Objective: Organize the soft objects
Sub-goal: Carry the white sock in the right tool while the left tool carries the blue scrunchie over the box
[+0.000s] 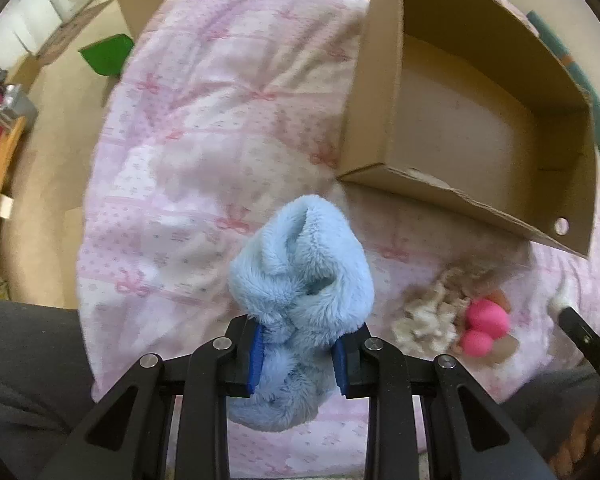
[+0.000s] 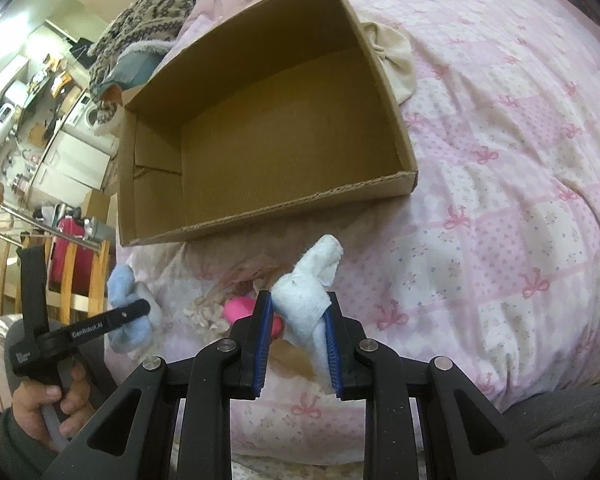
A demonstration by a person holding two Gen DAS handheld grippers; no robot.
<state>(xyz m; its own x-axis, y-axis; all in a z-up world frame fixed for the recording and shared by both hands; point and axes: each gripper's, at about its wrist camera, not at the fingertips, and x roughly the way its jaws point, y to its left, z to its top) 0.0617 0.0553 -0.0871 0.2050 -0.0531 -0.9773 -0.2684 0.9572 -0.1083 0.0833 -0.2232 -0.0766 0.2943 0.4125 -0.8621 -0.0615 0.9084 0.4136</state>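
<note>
While the left gripper (image 1: 298, 354) clamps a fluffy blue sock (image 1: 300, 264) above the pink quilt (image 1: 204, 128), the empty cardboard box (image 1: 384, 92) lies ahead and to its right — nearer this hand, probably.

From the right wrist, the right gripper (image 2: 298, 326) pinches a white sock (image 2: 308, 284); the box (image 2: 260, 212) sits ahead, slightly left.

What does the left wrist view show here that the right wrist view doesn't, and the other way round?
Only the left wrist view shows the left gripper shut on the blue fuzzy sock from close up, plus a green object on the floor. Only the right wrist view shows the right gripper shut on the white sock and a patterned knit garment. Both show the empty cardboard box and pink bedspread.
</note>
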